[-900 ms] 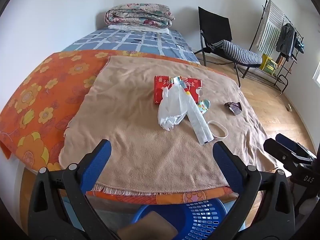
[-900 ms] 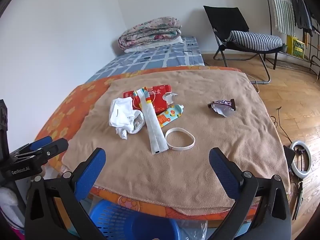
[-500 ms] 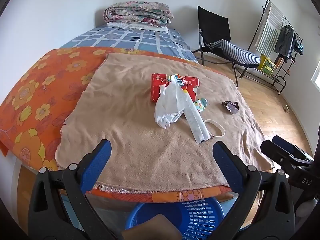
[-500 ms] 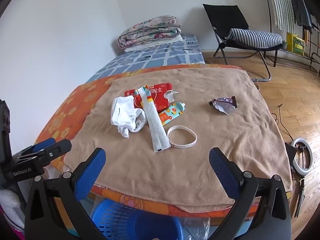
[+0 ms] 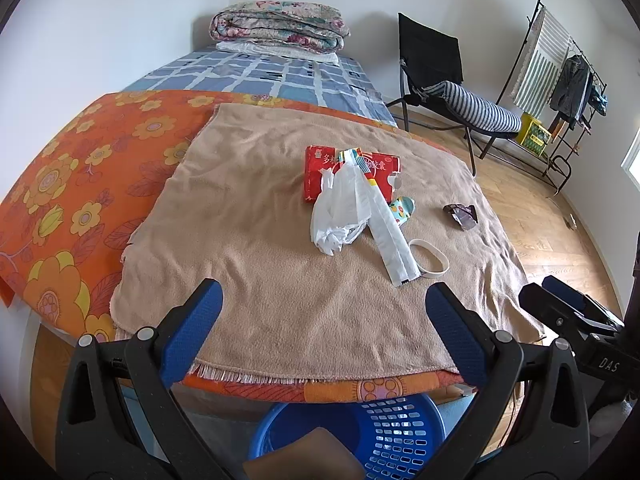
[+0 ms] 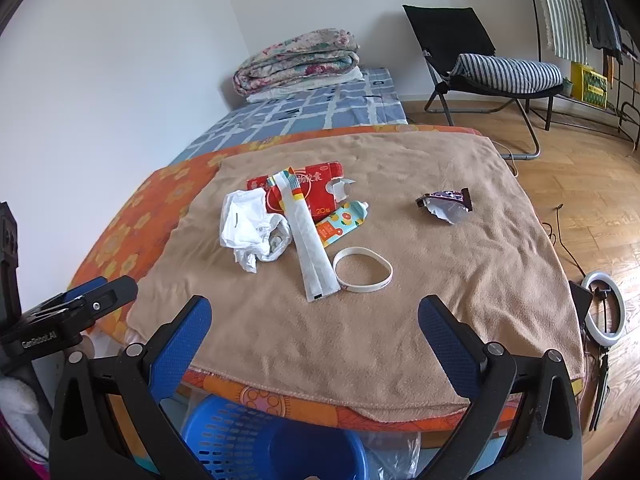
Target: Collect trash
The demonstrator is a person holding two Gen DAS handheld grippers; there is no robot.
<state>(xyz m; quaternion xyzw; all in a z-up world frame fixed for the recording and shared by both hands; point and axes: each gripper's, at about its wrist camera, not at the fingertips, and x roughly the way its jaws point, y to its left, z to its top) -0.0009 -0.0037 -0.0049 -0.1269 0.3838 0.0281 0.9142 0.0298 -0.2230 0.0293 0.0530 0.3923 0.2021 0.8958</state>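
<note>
Both the left gripper (image 5: 324,312) and the right gripper (image 6: 316,326) stand wide and empty before the trash pile (image 6: 288,216) on the tan blanket (image 5: 280,280), while only the right view shows a ring light (image 6: 604,308) on the floor.

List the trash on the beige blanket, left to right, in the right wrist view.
White bag → long white wrapper → white band → crumpled purple wrapper.

One red packet (image 6: 306,194), one white bag (image 6: 252,232), one long wrapper (image 6: 310,240), one tube (image 6: 342,222), one ring (image 6: 362,274), one crumpled wrapper (image 6: 446,206), one blue basket (image 6: 248,436)
</note>
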